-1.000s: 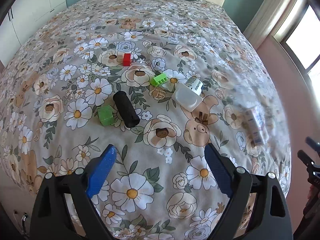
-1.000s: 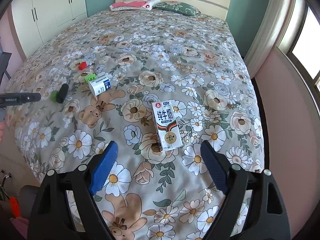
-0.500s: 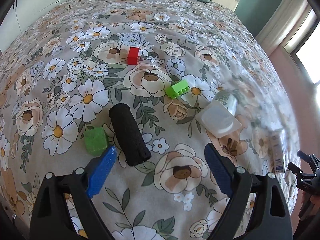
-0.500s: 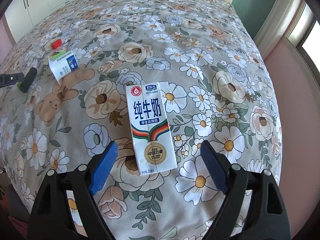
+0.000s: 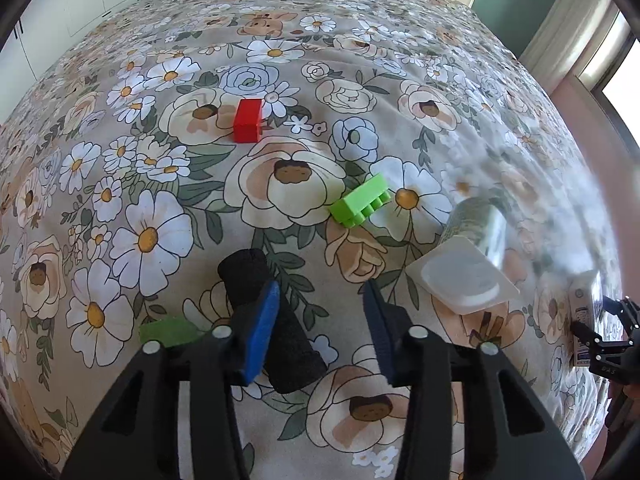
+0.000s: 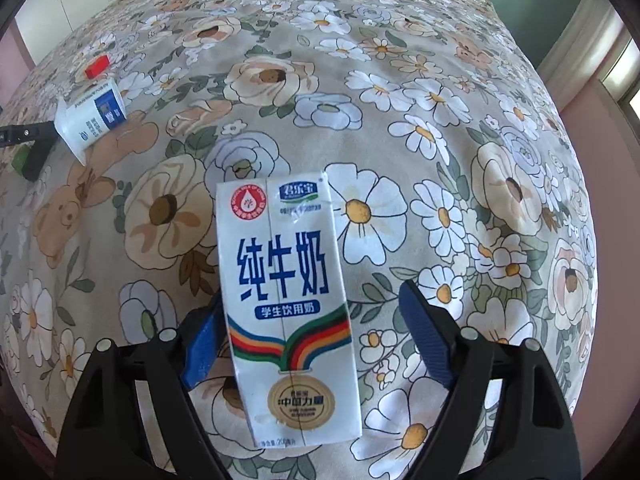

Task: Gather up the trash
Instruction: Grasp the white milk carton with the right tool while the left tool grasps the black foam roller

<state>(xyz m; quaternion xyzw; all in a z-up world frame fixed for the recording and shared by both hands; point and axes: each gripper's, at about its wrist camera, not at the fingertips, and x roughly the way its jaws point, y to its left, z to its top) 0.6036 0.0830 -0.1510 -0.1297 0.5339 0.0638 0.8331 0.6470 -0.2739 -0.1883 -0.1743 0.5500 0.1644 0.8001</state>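
Straddling the milk carton [image 6: 290,312] lying flat on the bed [image 6: 440,80], my right gripper [image 6: 308,344] has its jaws spread; I'd press lower before squeezing its long sides. My left gripper [image 5: 320,312], jaws also spread, hovers over the black roll [image 5: 272,320].

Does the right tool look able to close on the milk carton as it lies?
Probably yes: the right tool is open, its fingers either side of the flat-lying milk carton, nothing between them.
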